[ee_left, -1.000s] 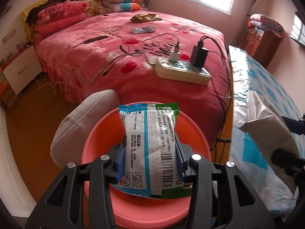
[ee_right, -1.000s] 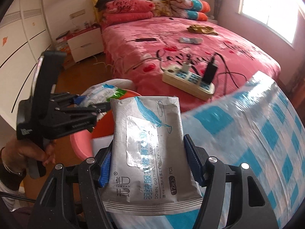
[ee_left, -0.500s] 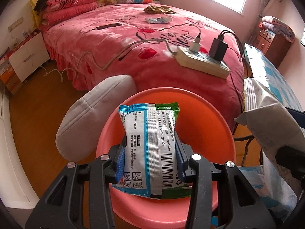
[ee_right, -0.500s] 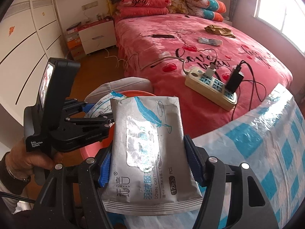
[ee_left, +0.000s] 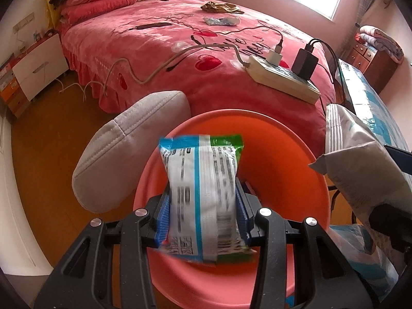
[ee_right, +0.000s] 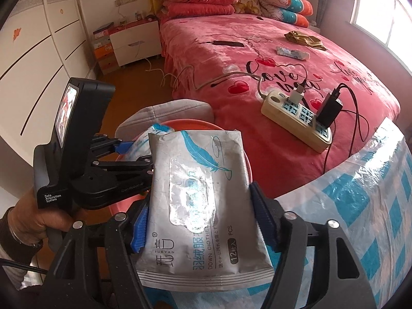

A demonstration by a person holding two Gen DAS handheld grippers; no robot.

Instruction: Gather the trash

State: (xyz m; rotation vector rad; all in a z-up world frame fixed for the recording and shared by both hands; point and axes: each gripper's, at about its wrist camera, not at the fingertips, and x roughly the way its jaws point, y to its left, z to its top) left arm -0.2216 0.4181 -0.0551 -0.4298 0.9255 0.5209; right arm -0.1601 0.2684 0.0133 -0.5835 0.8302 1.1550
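1. Bed (ee_right: 270, 59), pink heart-print cover; far edge and right side cut off by the lens rim. A phone-like dark bar, a small blue-white wrapper (ee_left: 221, 21) and a crumpled gold wrapper (ee_left: 221, 7) lie on it, too small to identify further.
2. Table with blue-checked plastic cover (ee_right: 360, 206), only partly in frame.
3. Grey cushion (ee_left: 123, 154), beside the basin; its underside is hidden.
4. Orange basin (ee_left: 283, 159), rim visible, bottom largely covered by the left tool and its load.
5. Power strip (ee_right: 296, 118) on the bed corner, two chargers plugged in; cord ends run out of sight.
6. Left gripper (ee_left: 203, 216): clamped on a blue-green-white packet (ee_left: 203, 195) held above the basin; print blurred, unreadable. A hand (ee_right: 41, 219) grips its handle, wrist cut off.
7. Right gripper (ee_right: 200, 221): jaws opening, grey wipes pack (ee_right: 198, 195) with blue feather print between them; the right pad stands clear of the pack, the left pad's contact is hard to judge. The pack sits near the basin's edge, over the table's margin; its lower end hides what lies beneath.
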